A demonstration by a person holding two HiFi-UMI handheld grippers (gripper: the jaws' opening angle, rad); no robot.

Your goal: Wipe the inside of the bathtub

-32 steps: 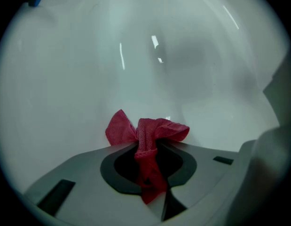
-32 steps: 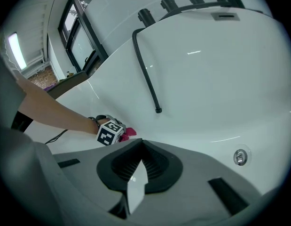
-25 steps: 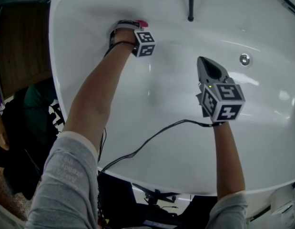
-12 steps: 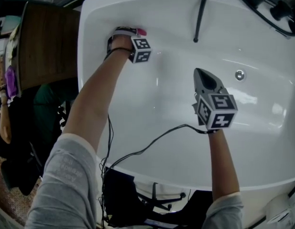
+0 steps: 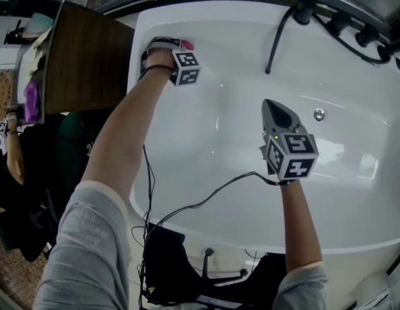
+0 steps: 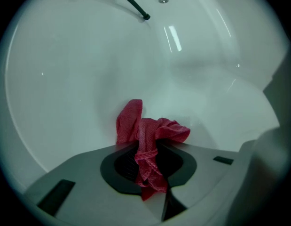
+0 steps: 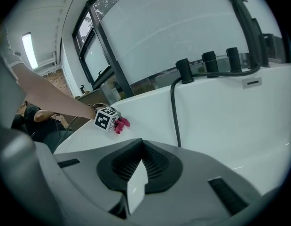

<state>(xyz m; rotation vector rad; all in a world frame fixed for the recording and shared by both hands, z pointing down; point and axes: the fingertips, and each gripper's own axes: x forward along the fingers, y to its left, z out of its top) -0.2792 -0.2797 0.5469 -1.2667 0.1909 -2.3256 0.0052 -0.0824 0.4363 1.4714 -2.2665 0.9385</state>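
While the tub [image 5: 251, 70] spreads wide below, the left tongs [image 6: 150, 175] pinch a red cloth [image 6: 152, 133] against its left end wall, near the rim. Mid-tub, the right tongs [image 7: 136, 185] hang closed and empty, so the basin to wipe lies rightward of the cloth.

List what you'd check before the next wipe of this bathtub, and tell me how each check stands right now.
1. Cloth held: left gripper shut on the red cloth. Ok.
2. Cloth pressed against the bathtub wall: cannot tell.
3. Black hose well away from the cloth: ok.
4. Right gripper over the tub's middle, apart from the cloth, jaws together and empty: ok.
5. Cable trails across the tub's near side and over its rim: not ok, it might drag through the wiped area.
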